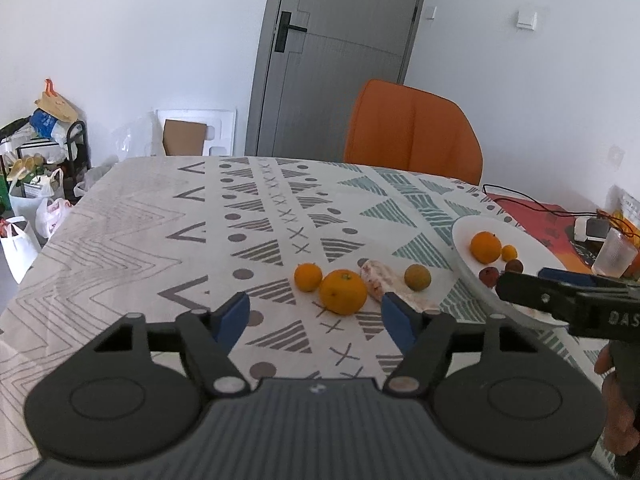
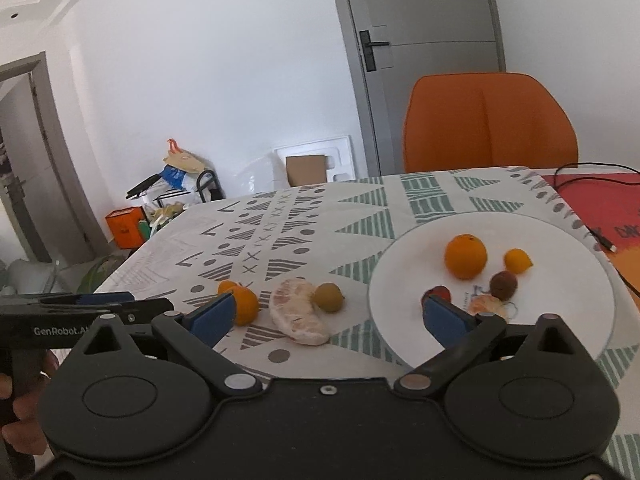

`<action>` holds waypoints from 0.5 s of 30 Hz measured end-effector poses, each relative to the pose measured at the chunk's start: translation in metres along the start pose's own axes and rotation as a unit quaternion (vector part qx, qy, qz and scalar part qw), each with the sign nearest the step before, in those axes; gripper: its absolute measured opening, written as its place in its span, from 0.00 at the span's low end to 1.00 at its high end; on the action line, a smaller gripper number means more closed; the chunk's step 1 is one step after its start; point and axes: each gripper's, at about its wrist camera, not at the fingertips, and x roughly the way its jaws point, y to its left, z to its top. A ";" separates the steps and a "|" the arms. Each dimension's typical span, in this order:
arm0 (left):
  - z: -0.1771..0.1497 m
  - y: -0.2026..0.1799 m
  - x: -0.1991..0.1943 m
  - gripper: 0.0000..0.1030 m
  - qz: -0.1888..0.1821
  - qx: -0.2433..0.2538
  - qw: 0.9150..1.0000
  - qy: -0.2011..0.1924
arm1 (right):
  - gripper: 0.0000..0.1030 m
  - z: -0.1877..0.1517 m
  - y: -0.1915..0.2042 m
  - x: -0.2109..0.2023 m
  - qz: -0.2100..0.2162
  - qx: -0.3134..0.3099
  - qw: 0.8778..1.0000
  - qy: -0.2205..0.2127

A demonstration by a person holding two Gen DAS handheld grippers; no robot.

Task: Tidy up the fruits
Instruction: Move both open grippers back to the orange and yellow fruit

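Observation:
On the patterned tablecloth lie an orange (image 1: 343, 292), a smaller orange (image 1: 308, 277), a peeled pomelo segment (image 1: 374, 278) and a green-brown fruit (image 1: 417, 277). They also show in the right wrist view: orange (image 2: 245, 304), pomelo segment (image 2: 298, 316), green fruit (image 2: 328, 297). A white plate (image 2: 560, 320) holds an orange (image 2: 465, 256), a small orange (image 2: 517, 261), dark red fruits (image 2: 503, 285) and a peeled piece (image 2: 486, 305). My left gripper (image 1: 316, 322) is open, just short of the orange. My right gripper (image 2: 328, 318) is open over the pomelo segment and the plate's left rim.
An orange chair (image 1: 412, 128) stands behind the table's far edge. A clear plastic cup (image 1: 614, 252), a black cable (image 1: 532, 202) and a red mat (image 2: 600, 200) lie right of the plate (image 1: 464, 232). Bags and boxes (image 1: 36, 168) clutter the floor at left.

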 end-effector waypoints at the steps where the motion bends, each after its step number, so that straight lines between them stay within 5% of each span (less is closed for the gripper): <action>1: 0.000 0.001 0.001 0.66 0.000 -0.001 1.000 0.001 | 0.84 0.001 0.000 0.002 0.001 -0.001 1.000 0.003; 15: 0.004 -0.001 0.023 0.61 0.000 -0.007 1.000 0.006 | 0.50 0.009 0.001 0.034 0.017 -0.015 0.999 0.033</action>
